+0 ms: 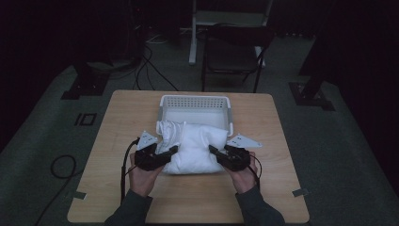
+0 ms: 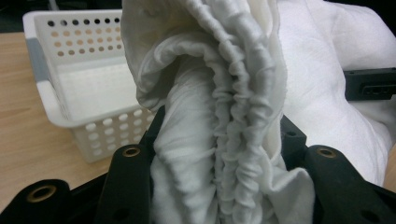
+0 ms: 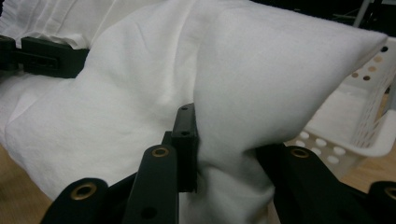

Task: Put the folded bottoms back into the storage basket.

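Item: white cloth bundle (image 1: 195, 148), on the table (image 1: 113, 141) just in front of the basket, its far edge against the near rim; left gripper (image 1: 162, 153) jaws clenched on the gathered, ruffled end, right gripper (image 1: 217, 154) jaws clenched on a plain fold at the opposite end. Risk, as judged: each bite takes only a pinch of soft fabric, so uneven lifting could pull an end free or snag the sagging middle on the rim. Container: white perforated basket (image 1: 226, 101), behind the bundle, apparently empty.
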Tool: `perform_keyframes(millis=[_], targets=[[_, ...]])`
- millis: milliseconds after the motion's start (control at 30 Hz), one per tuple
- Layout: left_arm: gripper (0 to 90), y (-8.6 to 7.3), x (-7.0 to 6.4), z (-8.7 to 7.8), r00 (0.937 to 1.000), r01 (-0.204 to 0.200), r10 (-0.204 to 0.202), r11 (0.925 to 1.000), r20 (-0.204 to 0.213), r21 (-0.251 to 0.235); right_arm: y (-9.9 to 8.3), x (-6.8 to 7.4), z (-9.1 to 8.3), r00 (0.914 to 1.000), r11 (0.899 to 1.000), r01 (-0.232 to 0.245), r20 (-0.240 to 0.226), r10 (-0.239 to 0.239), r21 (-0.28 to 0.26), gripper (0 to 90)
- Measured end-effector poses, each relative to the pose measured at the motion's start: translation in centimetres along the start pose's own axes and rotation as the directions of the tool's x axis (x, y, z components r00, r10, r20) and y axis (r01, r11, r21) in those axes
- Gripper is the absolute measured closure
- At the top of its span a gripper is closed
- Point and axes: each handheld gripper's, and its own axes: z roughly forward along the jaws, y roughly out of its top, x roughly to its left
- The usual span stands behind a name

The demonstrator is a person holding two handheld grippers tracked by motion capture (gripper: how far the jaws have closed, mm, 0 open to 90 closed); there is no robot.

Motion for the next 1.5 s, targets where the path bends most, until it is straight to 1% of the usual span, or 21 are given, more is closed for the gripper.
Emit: perform_keyframes(millis=[67, 100, 133, 167, 200, 267, 333, 367, 433, 567, 600, 900, 933, 1033, 1067, 1200, 1233, 1333, 1467, 1500], targets=[[53.7, 0.5, 0.2, 0.0, 1.0, -0.001, 0.001, 1.0, 0.001, -0.004, 0.4, 0.0, 0.0, 1.0, 1.0, 0.008, 0.003, -0.008, -0.003, 69.6], [53.8, 0.5, 0.2, 0.0, 1.0, -0.001, 0.001, 1.0, 0.001, -0.004, 0.6, 0.0, 0.0, 1.0, 1.0, 0.006, 0.005, -0.006, -0.005, 69.7], [53.8, 0.9, 0.3, -0.1, 1.0, -0.002, 0.002, 1.0, 0.002, -0.008, 0.8, -0.1, 0.0, 0.9999, 1.0, 0.01, 0.006, -0.01, -0.009, 69.6], [53.9, 0.9, 0.3, -0.1, 1.0, -0.002, 0.002, 1.0, 0.002, -0.008, 0.8, -0.1, 0.0, 0.9999, 1.0, 0.01, 0.006, -0.01, -0.009, 69.6], [53.9, 1.4, 0.4, -0.1, 1.0, -0.005, 0.005, 0.9999, 0.001, -0.014, 1.3, -0.1, 0.0, 0.9999, 1.0, 0.011, 0.011, -0.011, -0.016, 69.7], [53.9, 1.9, 0.5, 0.0, 1.0, -0.005, 0.005, 0.9998, 0.001, -0.019, 1.7, -0.2, 0.0, 0.9998, 1.0, 0.013, 0.013, -0.013, -0.021, 69.7], [53.9, 2.1, 0.6, 0.0, 1.0, -0.005, 0.005, 0.9997, 0.003, -0.023, 2.2, -0.3, 0.0, 0.9998, 1.0, 0.014, 0.017, -0.013, -0.024, 69.7], [53.9, 2.3, 0.7, 0.0, 1.0, 0.0, 0.0, 0.9996, 0.006, -0.027, 2.2, -0.3, 0.0, 0.9998, 1.0, 0.014, 0.017, -0.013, -0.024, 69.7], [54.0, 2.8, 1.0, 0.2, 0.9999, 0.011, -0.01, 0.9994, 0.011, -0.033, 2.8, -0.5, 0.0, 0.9996, 0.999, 0.015, 0.024, -0.014, -0.029, 69.7], [54.0, 3.4, 1.2, 0.4, 0.9999, 0.014, -0.013, 0.9992, 0.009, -0.037, 3.3, -0.7, 0.2, 0.9995, 0.999, 0.014, 0.027, -0.014, -0.034, 69.7], [54.0, 3.7, 1.3, 0.6, 0.9999, 0.015, -0.014, 0.9992, 0.007, -0.037, 3.7, -1.0, 0.4, 0.9995, 0.999, 0.012, 0.03, -0.011, -0.034, 69.8], [54.0, 4.7, 2.0, 1.4, 0.9998, 0.02, -0.02, 0.9989, 0.0, -0.042, 4.7, -1.8, 1.2, 0.9992, 0.999, -0.005, 0.04, 0.006, -0.036, 69.8], [54.0, 4.9, 2.2, 1.6, 0.9997, 0.025, -0.026, 0.9987, -0.002, -0.044, 4.8, -1.9, 1.3, 0.9991, 0.999, -0.006, 0.042, 0.008, -0.036, 69.8], [54.0, 5.1, 2.3, 1.8, 0.9996, 0.029, -0.029, 0.9985, -0.002, -0.047, 4.9, -1.9, 1.4, 0.999, 0.999, -0.009, 0.044, 0.01, -0.036, 69.8], [54.1, 5.2, 2.6, 2.0, 0.9992, 0.039, -0.039, 0.9981, 0.0, -0.048, 5.2, -2.3, 1.8, 0.9987, 0.999, -0.02, 0.046, 0.022, -0.037, 69.8], [54.0, 5.6, 3.0, 2.6, 0.9984, 0.056, -0.056, 0.9972, -0.002, -0.049, 5.6, -2.6, 2.1, 0.9983, 0.999, -0.025, 0.052, 0.026, -0.035, 69.9], [54.0, 5.7, 3.2, 3.0, 0.9984, 0.057, -0.057, 0.9972, -0.003, -0.048, 5.7, -2.8, 2.4, 0.9981, 0.999, -0.025, 0.056, 0.027, -0.033, 69.9], [54.1, 5.8, 3.4, 3.3, 0.9983, 0.058, -0.058, 0.9973, -0.004, -0.046, 5.9, -3.2, 2.7, 0.9974, 0.999, -0.035, 0.062, 0.036, -0.031, 69.9], [54.0, 6.1, 3.6, 3.9, 0.9982, 0.058, -0.058, 0.9972, -0.011, -0.048, 5.9, -3.4, 2.9, 0.997, 0.999, -0.039, 0.065, 0.041, -0.03, 69.9], [54.1, 6.2, 3.7, 4.1, 0.998, 0.062, -0.063, 0.9969, -0.01, -0.048, 6.0, -3.7, 3.3, 0.9964, 0.999, -0.047, 0.07, 0.048, -0.028, 70.0]])
